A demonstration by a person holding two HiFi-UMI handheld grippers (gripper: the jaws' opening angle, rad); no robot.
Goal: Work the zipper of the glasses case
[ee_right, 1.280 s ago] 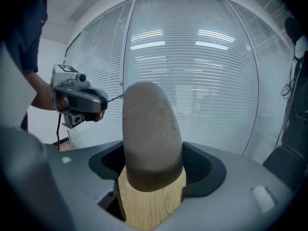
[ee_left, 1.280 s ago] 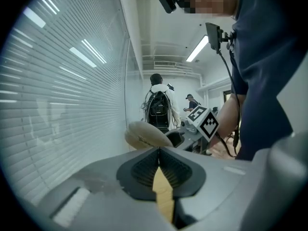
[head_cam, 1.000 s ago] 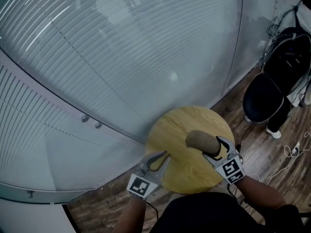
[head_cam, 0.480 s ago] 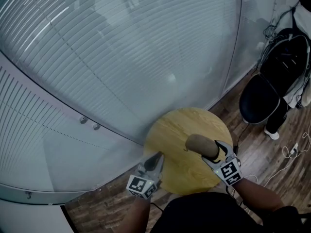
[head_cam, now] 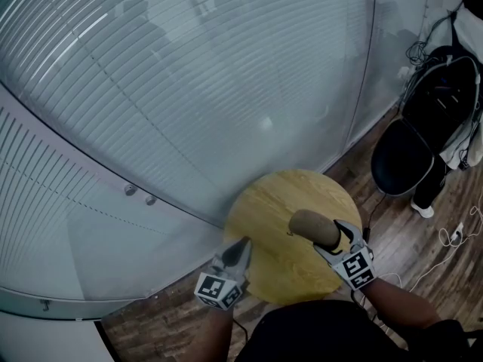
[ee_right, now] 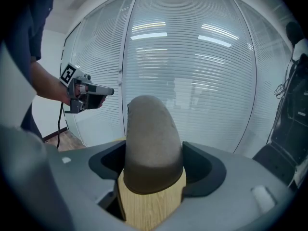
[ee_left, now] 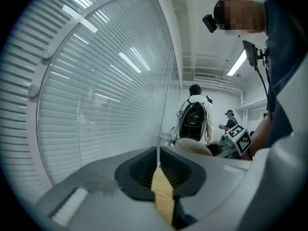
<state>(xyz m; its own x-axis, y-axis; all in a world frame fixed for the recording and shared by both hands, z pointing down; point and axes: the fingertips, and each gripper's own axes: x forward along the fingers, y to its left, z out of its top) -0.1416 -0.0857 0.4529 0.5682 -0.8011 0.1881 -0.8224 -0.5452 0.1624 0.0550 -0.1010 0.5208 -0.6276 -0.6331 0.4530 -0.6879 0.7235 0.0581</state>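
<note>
I have the glasses case [head_cam: 315, 228] at the right side of the round wooden counter [head_cam: 275, 202], in the lower middle of the head view. The right gripper [head_cam: 334, 237] has its fingers spread wide and pinching the near end of the case. In the right gripper view the brown case [ee_right: 151, 134] fills the gap between the two pads and juts out past them over the counter.

The left gripper [head_cam: 242, 248] sits at the counter's lower-left edge, well apart from the case. Its fingers have just been closing and are now nearly pressed together. In its own view I see only a thin wedge of the counter [ee_left: 163, 196] between them, and no object.

Between the left gripper and the case I see only bare wood. A glass wall with blinds [head_cam: 189, 89] curves across the upper left, just beyond the counter. A black chair [head_cam: 407, 155] stands at the right edge with a dark bag [head_cam: 445, 96] above it, and cables [head_cam: 451, 236] lie on the wooden floor [head_cam: 162, 323]. In the left gripper view a person wearing a black backpack [ee_left: 193, 121] stands far behind.
</note>
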